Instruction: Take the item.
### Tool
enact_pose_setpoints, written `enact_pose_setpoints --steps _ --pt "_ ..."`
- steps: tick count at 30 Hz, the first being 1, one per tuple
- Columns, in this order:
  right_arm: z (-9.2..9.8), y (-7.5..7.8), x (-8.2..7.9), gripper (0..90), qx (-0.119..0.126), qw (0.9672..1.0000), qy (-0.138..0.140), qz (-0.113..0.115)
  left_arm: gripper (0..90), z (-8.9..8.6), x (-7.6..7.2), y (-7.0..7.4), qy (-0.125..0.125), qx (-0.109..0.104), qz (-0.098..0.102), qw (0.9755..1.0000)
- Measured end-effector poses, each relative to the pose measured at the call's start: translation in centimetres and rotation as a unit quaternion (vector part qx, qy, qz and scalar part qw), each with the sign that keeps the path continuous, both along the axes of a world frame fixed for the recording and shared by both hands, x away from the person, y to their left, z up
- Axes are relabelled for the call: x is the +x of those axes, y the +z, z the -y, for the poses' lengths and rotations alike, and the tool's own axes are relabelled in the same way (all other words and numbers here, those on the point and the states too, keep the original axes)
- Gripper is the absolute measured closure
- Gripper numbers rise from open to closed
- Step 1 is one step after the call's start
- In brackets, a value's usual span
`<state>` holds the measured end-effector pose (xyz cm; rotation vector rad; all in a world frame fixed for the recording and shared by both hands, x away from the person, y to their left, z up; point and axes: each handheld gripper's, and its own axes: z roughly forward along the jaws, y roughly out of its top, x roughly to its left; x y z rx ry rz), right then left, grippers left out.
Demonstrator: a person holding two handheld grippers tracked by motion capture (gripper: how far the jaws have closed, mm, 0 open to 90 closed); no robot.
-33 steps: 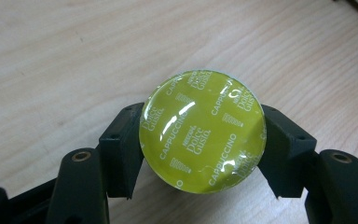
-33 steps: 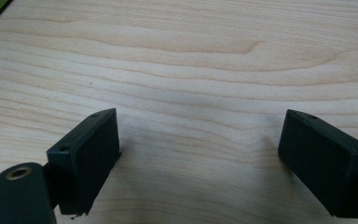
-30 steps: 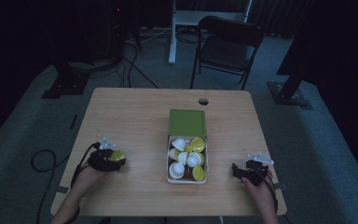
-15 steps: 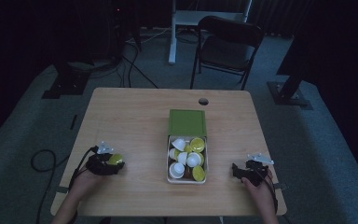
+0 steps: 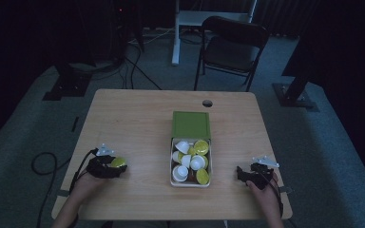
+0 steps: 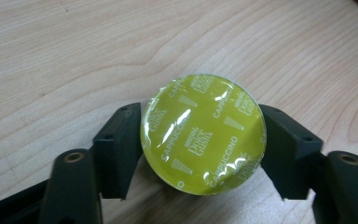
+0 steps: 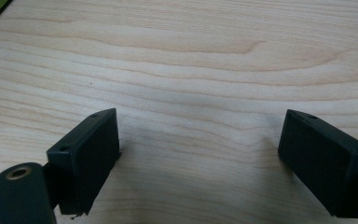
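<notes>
yellow capsule (image 6: 203, 134) sits between the left gripper (image 6: 200, 140) jaws, which have just been easing apart, pads barely touching, near the tabletop's (image 5: 138, 118) left front edge.

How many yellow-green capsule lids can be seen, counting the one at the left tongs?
3: one capsule sits between the left tongs, and two lie in the box, one at its far right corner, one at its near right corner. Others may be hidden under the white capsules.
</notes>
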<state>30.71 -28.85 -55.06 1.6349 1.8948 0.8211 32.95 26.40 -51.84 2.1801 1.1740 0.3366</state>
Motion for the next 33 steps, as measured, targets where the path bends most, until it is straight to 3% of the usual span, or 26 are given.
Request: enact_pose_setpoints --steps 9,18,23,27,29,33 --pt "0.0 0.0 0.0 11.9 0.000 1.0000 0.000 0.000 25.8 0.4 0.2 0.8 0.000 -0.006 0.003 1.0000" --pt "0.0 0.0 0.0 11.9 0.000 1.0000 0.000 0.000 15.1 1.1 0.1 1.8 -0.010 -0.020 0.022 0.9995" --pt "0.0 0.0 0.0 11.9 0.000 1.0000 0.000 0.000 12.5 1.5 0.0 3.0 -0.026 -0.052 0.040 0.9975" --pt "0.0 0.0 0.0 11.9 0.000 1.0000 0.000 0.000 12.5 2.2 -0.3 3.4 -0.039 -0.062 0.057 0.9957" --pt "0.0 0.0 0.0 11.9 0.000 1.0000 0.000 0.000 12.2 2.5 -0.3 3.4 -0.051 -0.071 0.058 0.9945" --pt "0.0 0.0 0.0 11.9 0.000 1.0000 0.000 0.000 9.5 3.1 -0.4 3.3 -0.062 -0.068 0.059 0.9940"
